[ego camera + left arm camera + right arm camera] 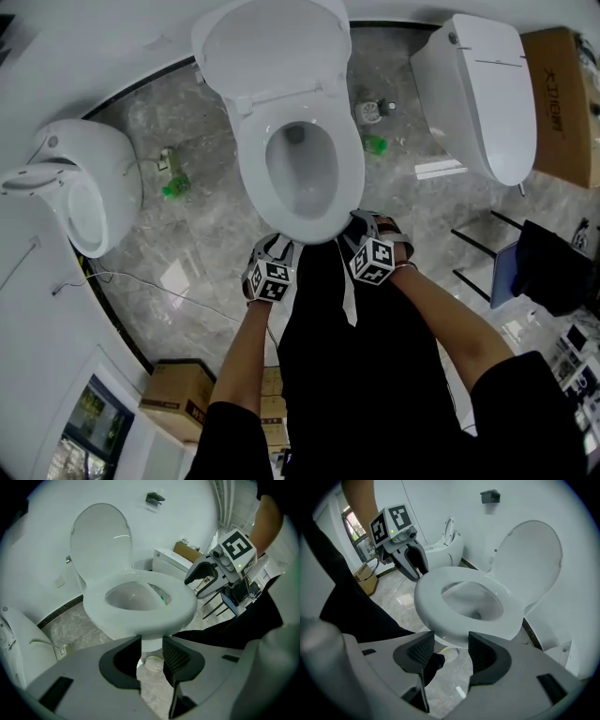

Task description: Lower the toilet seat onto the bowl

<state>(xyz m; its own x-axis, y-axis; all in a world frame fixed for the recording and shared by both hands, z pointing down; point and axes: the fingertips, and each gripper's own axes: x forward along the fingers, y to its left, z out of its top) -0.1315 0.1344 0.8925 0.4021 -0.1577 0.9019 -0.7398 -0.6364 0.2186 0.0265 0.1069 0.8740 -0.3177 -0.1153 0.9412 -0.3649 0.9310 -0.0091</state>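
The white toilet stands in the middle of the floor, its seat point(349, 173) lying flat on the bowl and its lid point(272, 47) raised against the wall. In the left gripper view the seat point(183, 603) rings the bowl just beyond my left gripper point(151, 656), which is open with only floor between its fingers. My right gripper point(451, 651) is also open and empty, just short of the seat's front rim point(431, 599). In the head view the left gripper point(274, 247) and right gripper point(364, 225) flank the bowl's front edge.
A second toilet point(84, 187) stands at the left and a third, lid closed point(478, 94), at the right beside a cardboard box point(562, 103). Green items point(175, 187) lie on the marble floor. A black frame point(487, 258) stands right; the person's black trousers point(356, 375) fill the foreground.
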